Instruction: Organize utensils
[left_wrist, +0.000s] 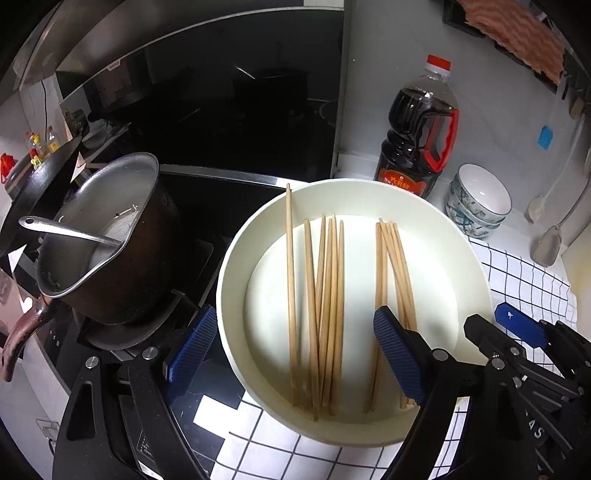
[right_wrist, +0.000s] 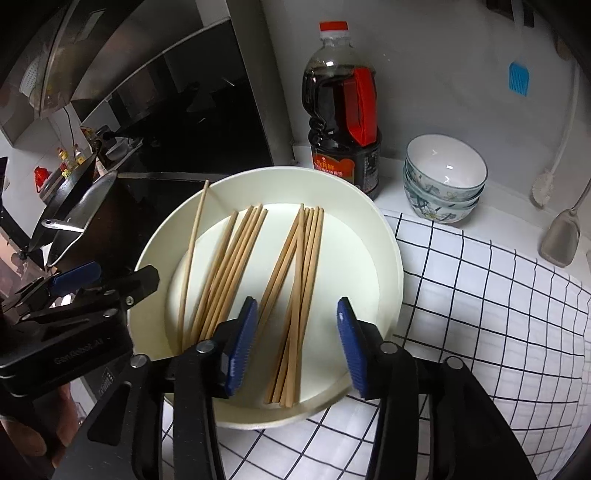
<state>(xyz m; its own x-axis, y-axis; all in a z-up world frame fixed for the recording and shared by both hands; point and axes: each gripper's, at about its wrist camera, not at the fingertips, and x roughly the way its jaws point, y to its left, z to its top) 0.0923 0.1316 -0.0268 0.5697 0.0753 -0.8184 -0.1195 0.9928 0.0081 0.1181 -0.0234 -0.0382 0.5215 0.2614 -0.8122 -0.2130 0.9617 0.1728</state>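
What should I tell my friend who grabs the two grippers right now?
Left hand-held gripper: open, empty, above the near side of the bowl.
Right hand-held gripper: open, holding nothing, over the right bundle.
Chopsticks: all in the bowl, in a left bundle and a right one. One stray chopstick leans on the rim, left of the left bundle.
Done: chopsticks sorted into two bundles, it seems.
Left: probably tuck the stray one in with the left bundle.

Soy sauce bottle (right_wrist: 341, 107), stacked bowls (right_wrist: 443, 181), saucepan (left_wrist: 107, 236) on stove.
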